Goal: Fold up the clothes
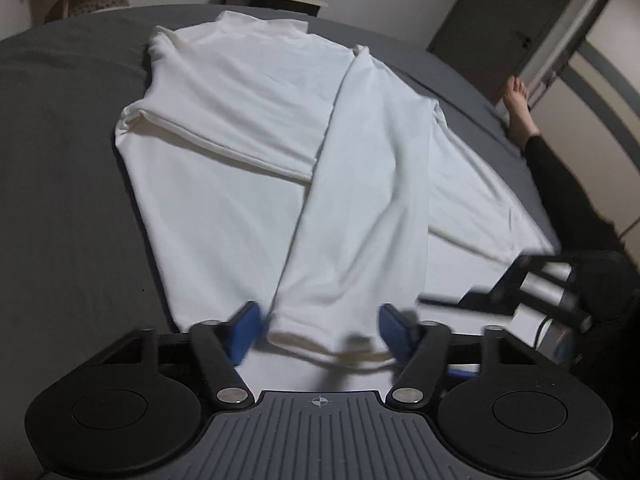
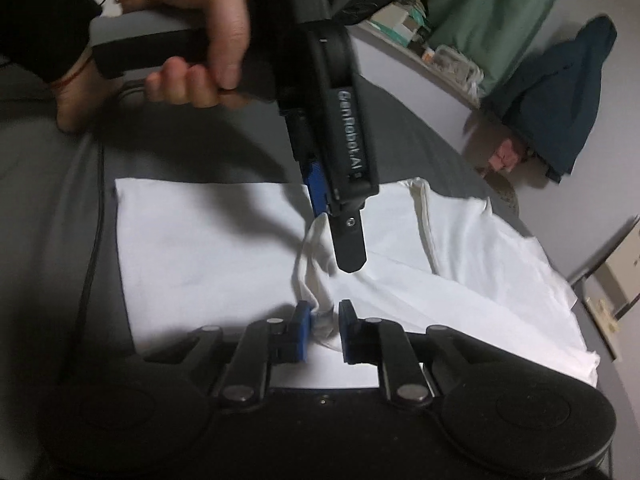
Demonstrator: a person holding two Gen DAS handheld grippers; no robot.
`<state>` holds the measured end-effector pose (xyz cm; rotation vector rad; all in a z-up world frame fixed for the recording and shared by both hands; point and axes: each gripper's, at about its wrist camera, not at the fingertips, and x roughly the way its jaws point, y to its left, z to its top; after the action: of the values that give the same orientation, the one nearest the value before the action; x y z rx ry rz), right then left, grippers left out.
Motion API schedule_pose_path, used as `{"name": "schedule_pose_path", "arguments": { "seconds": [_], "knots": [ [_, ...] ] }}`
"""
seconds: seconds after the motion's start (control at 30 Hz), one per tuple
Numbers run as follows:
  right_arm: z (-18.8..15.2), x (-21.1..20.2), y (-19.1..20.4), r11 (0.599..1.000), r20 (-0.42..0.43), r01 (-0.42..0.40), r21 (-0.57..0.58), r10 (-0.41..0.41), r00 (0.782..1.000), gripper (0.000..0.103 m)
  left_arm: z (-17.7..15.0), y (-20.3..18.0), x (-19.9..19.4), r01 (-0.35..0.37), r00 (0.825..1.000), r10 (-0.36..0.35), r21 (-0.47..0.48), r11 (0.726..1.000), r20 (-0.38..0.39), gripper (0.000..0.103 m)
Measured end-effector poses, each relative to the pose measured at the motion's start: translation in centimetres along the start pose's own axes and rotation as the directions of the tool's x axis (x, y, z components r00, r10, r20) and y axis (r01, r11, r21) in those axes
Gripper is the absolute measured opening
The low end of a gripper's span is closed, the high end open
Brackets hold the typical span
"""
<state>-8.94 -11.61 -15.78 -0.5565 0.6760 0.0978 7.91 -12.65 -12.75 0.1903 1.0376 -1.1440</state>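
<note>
Left tool (image 1: 322, 326) is sitting half open with the sleeve cuff (image 1: 320, 340) between its blue pads, can't tell if it's actually pinching. Right tool (image 2: 324, 330) is nearly closed on a bunched fold of the white shirt (image 2: 460, 260), which is spread flat across the grey bed (image 1: 60, 160).

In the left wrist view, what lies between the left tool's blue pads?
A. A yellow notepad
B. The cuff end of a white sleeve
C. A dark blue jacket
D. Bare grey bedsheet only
B: the white sleeve crosses the garment and its cuff ends between the left tool pads.
</note>
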Motion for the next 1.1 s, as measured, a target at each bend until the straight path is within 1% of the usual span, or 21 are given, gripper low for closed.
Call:
{"name": "schedule_pose_path", "arguments": {
  "seconds": [0.07,0.17,0.23,0.3,0.37,0.4,0.47,0.53,0.57,0.6,0.67,0.73,0.8,0.83,0.87,0.9,0.93,0.97,1.0,1.03,1.1],
  "knots": [
    [-0.4,-0.4,0.7,0.999,0.012,0.014,-0.046,-0.013,1.000,0.012,0.1,0.4,0.0,-0.004,1.000,0.004,-0.034,0.999,-0.004,0.047],
    [-0.6,-0.6,1.1,0.997,0.027,-0.004,-0.074,0.006,1.000,0.009,0.2,0.6,-0.1,-0.003,1.000,0.002,-0.059,0.998,-0.006,0.045],
    [-0.7,-1.1,0.8,0.999,0.049,-0.005,-0.053,0.007,0.999,0.008,0.2,0.8,-0.1,-0.008,1.000,0.007,-0.078,0.997,-0.006,0.037],
    [-0.6,-1.9,0.3,1.000,0.088,0.017,-0.024,-0.015,0.996,0.008,0.3,1.0,-0.1,-0.012,1.000,0.012,-0.104,0.994,-0.002,0.021],
    [-0.4,-2.8,0.1,0.999,0.129,0.037,-0.003,-0.037,0.991,0.008,0.5,0.8,-0.4,-0.023,1.000,0.024,-0.089,0.996,0.017,0.014],
    [-0.3,-3.3,0.0,0.999,0.148,0.047,0.007,-0.048,0.988,0.008,0.6,0.6,-0.6,-0.029,0.999,0.031,-0.074,0.997,0.030,0.008],
    [0.0,-4.2,-0.2,0.997,0.188,0.066,0.029,-0.071,0.980,0.008,1.2,-0.1,-1.4,-0.044,0.996,0.046,-0.030,0.999,0.078,0.006],
    [-0.2,-3.4,0.7,0.999,0.137,0.039,0.006,-0.039,0.990,0.008,1.9,-0.9,-2.5,-0.059,0.988,0.055,0.023,0.998,0.141,0.006],
    [-0.3,-2.9,1.1,1.000,0.103,0.023,-0.004,-0.023,0.994,0.008,2.1,-1.1,-2.8,-0.061,0.987,0.055,0.037,0.997,0.148,0.006],
    [-0.4,-2.2,1.4,1.000,0.064,0.020,-0.017,-0.019,0.998,0.009,2.2,-1.2,-2.8,-0.064,0.988,0.056,0.047,0.997,0.146,0.006],
    [-0.8,-1.7,2.1,0.998,0.032,0.033,-0.043,-0.032,0.999,0.011,2.0,-1.3,-2.4,-0.070,0.991,0.063,0.061,0.996,0.119,0.007],
    [-0.9,-1.9,2.6,0.996,0.036,0.053,-0.065,-0.051,0.998,0.028,1.9,-1.1,-1.7,-0.069,0.994,0.065,0.050,0.996,0.085,0.007],
    [-0.7,-2.0,2.6,0.996,0.054,0.057,-0.066,-0.054,0.997,0.033,1.9,-0.9,-1.1,-0.064,0.997,0.062,0.026,0.998,0.054,0.008],
    [-0.5,-2.1,2.4,0.997,0.062,0.051,-0.058,-0.048,0.997,0.033,1.9,-0.8,-0.9,-0.063,0.997,0.062,0.018,0.998,0.045,0.011],
    [-0.3,-2.0,2.0,0.999,0.063,0.041,-0.029,-0.039,0.997,0.033,1.8,-0.8,-0.9,-0.064,0.997,0.064,0.013,0.998,0.046,0.022],
    [-0.1,-2.0,1.7,1.000,0.065,0.031,0.001,-0.031,0.997,0.034,1.7,-0.8,-0.9,-0.071,0.996,0.070,0.015,0.997,0.049,0.040],
    [0.1,-2.0,1.3,0.999,0.067,0.020,0.031,-0.022,0.998,0.040,1.7,-0.9,-1.0,-0.085,0.995,0.084,0.023,0.996,0.054,0.051],
    [0.2,-1.6,0.8,0.996,0.051,-0.016,0.087,0.012,0.999,0.043,1.6,-1.0,-1.0,-0.100,0.993,0.098,0.030,0.995,0.062,0.071],
    [0.2,-1.2,0.3,0.988,0.035,-0.053,0.145,0.049,0.998,0.043,1.5,-1.1,-1.1,-0.112,0.991,0.109,0.036,0.993,0.073,0.078],
    [0.0,-1.1,-0.3,0.975,0.032,-0.097,0.200,0.093,0.995,0.041,1.6,-1.1,-1.2,-0.116,0.990,0.113,0.039,0.992,0.080,0.078],
    [-0.5,-0.9,-1.6,0.934,0.033,-0.183,0.308,0.181,0.983,0.040,1.7,-0.9,-1.2,-0.109,0.991,0.106,0.034,0.993,0.077,0.078]
  ]
}}
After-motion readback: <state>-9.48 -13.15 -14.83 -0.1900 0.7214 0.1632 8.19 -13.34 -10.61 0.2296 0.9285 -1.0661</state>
